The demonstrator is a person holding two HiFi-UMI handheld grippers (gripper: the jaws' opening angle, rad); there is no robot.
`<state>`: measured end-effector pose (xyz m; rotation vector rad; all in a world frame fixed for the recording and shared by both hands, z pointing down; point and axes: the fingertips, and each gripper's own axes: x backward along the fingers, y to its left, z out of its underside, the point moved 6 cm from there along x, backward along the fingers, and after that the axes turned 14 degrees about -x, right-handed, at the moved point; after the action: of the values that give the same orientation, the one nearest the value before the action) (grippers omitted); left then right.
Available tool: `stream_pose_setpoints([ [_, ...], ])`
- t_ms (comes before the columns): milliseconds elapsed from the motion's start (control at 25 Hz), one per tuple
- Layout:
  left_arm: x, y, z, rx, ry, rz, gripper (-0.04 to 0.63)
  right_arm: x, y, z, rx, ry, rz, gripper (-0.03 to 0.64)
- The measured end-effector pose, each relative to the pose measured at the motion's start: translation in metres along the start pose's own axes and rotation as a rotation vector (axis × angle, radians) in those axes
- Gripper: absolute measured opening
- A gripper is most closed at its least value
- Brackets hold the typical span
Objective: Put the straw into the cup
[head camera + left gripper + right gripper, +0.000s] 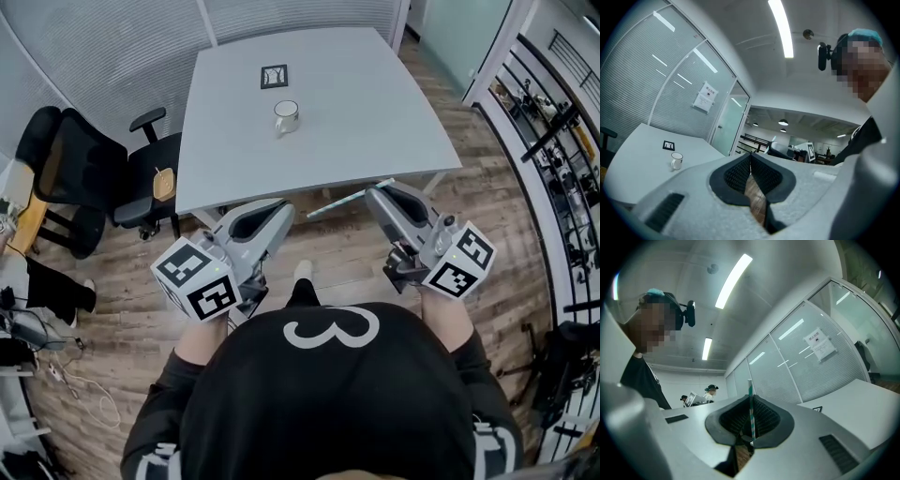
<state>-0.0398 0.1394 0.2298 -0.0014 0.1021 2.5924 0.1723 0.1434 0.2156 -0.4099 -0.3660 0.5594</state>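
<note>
Head view: cup (pixel 286 116) stands on table (pixel 375 103) beside card (pixel 274 76), well apart from left gripper (pixel 281 214) and right gripper (pixel 377 193). Straw (pixel 342 201) juts leftward from right gripper, near table's front edge.
Left gripper view: jaws pressed together, nothing between.
Right gripper view: jaws clamped on striped straw.

This is an office meeting room. A pale grey square desk (pixel 375 122) fills the upper middle of the head view. Black swivel chairs (pixel 80 161) stand at its left on wood-plank floor (pixel 347 248). Frosted striped glass partition walls (pixel 103 56) enclose it under long ceiling strip lights (pixel 782 28).
</note>
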Motion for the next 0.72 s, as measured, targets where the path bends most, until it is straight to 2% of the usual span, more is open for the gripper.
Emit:
stream_pose_setpoints([
  [320,-0.046,0.084,0.0,0.027,0.032,0.028,0.017,-0.056,-0.069,-0.016,-0.031,0.013,0.039,0.031],
  [720,-0.083,0.161,0.008,0.074,0.069,0.04,0.017,-0.104,-0.13,-0.032,-0.022,0.012,0.086,0.031],
])
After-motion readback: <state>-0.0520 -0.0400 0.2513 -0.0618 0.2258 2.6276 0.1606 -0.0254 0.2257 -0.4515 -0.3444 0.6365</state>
